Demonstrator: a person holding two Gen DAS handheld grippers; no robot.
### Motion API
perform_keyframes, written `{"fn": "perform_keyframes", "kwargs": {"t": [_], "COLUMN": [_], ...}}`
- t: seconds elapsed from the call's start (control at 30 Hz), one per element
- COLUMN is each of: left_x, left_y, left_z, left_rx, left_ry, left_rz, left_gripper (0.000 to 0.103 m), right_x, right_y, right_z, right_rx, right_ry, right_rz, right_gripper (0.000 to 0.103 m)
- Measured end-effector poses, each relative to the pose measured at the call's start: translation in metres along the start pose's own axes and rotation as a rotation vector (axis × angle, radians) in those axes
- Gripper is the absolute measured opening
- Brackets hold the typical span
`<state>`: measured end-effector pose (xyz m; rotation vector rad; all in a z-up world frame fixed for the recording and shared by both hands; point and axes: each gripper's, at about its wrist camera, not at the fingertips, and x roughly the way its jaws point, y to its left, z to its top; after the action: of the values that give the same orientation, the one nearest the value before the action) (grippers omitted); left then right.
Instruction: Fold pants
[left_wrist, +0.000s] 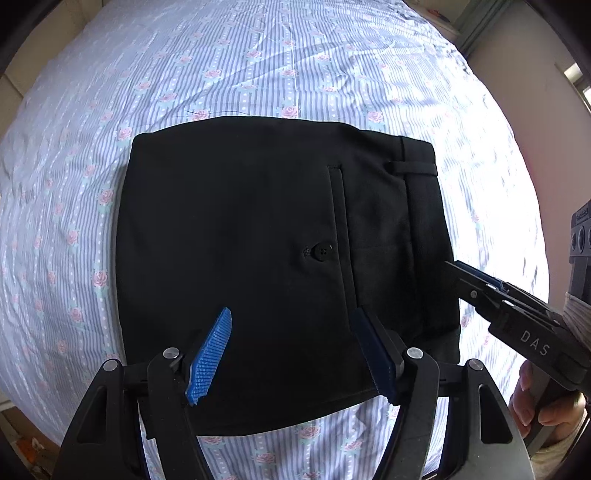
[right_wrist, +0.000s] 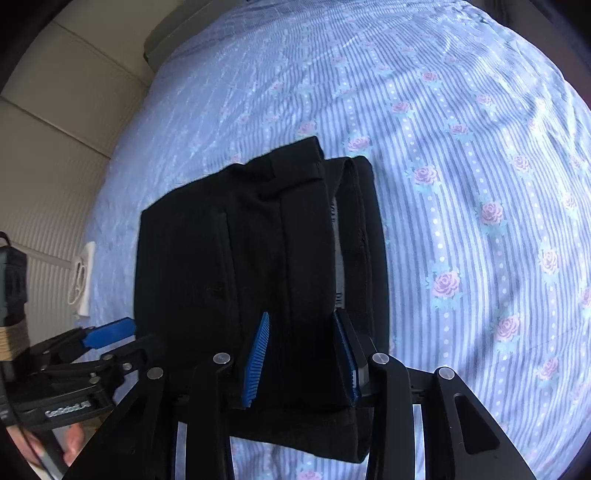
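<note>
Striped bedsheet (left_wrist: 258, 66) with roses, and on it the pants (left_wrist: 258, 240) already lie folded into a compact black block.

Over the near edge of the pants my left claw (left_wrist: 291, 354) hangs wide, gripping nothing. At their waistband end my right claw (right_wrist: 303, 354) stands narrower, cloth between its pads, though I cannot tell whether they pinch it. I judge little remains: perhaps one last fold or tidy.

It was a home bedroom: a bed under a striped, rose-printed sheet (left_wrist: 258, 66) filled both views, with pale ribbed wall panels (right_wrist: 48, 206) at nine o'clock beside it.
</note>
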<state>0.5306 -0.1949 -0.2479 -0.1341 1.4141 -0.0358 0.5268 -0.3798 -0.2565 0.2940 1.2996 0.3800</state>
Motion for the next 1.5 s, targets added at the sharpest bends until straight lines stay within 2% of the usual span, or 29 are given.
{"fn": "perform_keyframes", "kwargs": {"t": [0.1,0.27,0.33,0.43,0.47,0.5,0.53,0.57,0.63,0.73,0.83,1.07,1.17,1.23,1.37,1.5], "left_x": [0.000,-0.004,-0.006,-0.009,-0.009,-0.009,-0.009,-0.009,-0.009,-0.010,-0.010,-0.011,-0.011,-0.014,-0.025,-0.044], "left_y": [-0.001,-0.004,-0.006,-0.008,-0.009,-0.010,-0.010,-0.009,-0.009,-0.009,-0.010,-0.015,-0.012,-0.009,-0.002,0.006], "left_z": [0.001,0.000,-0.002,-0.003,-0.004,-0.004,-0.004,-0.004,-0.004,-0.005,-0.006,-0.008,-0.009,-0.012,-0.022,-0.040], "left_rx": [-0.004,0.002,0.005,0.016,0.019,0.020,0.019,0.016,0.010,0.009,0.019,0.024,0.021,0.011,-0.013,-0.020], "left_ry": [0.011,0.011,0.013,0.014,0.015,0.016,0.017,0.019,0.024,0.025,0.026,0.038,0.036,0.029,0.013,-0.016], "left_rz": [-0.003,-0.008,-0.009,-0.002,0.001,0.005,0.008,0.009,0.011,0.016,0.023,0.032,0.041,0.044,0.029,0.031], "left_gripper": [0.069,0.069,0.069,0.069,0.069,0.069,0.069,0.069,0.069,0.069,0.069,0.070,0.073,0.073,0.073,0.075], "right_x": [0.002,0.017,0.032,0.037,0.033,0.029,0.025,0.026,0.028,0.012,-0.010,0.016,0.017,0.014,-0.016,-0.061], "right_y": [-0.002,-0.017,-0.029,-0.033,-0.031,-0.028,-0.023,-0.020,-0.019,-0.019,-0.020,-0.039,-0.039,-0.042,-0.054,-0.057], "right_z": [0.002,0.012,0.014,0.014,0.013,0.012,0.013,0.015,0.018,0.015,0.007,0.002,0.001,-0.004,-0.024,-0.057], "right_rx": [-0.004,0.056,0.103,0.121,0.113,0.092,0.061,0.043,0.068,0.115,0.124,0.115,0.118,0.127,0.170,0.248], "right_ry": [0.025,0.060,0.114,0.113,0.105,0.093,0.080,0.079,0.092,0.036,-0.029,0.018,0.013,0.013,-0.027,-0.098], "right_rz": [0.017,0.106,0.096,0.116,0.133,0.142,0.108,0.058,0.003,0.028,0.014,-0.090,-0.125,-0.168,-0.199,-0.160], "right_gripper": [0.038,0.038,0.038,0.037,0.036,0.028,0.013,0.009,0.008,0.005,0.004,0.005,0.015,0.050,0.053,0.068]}}
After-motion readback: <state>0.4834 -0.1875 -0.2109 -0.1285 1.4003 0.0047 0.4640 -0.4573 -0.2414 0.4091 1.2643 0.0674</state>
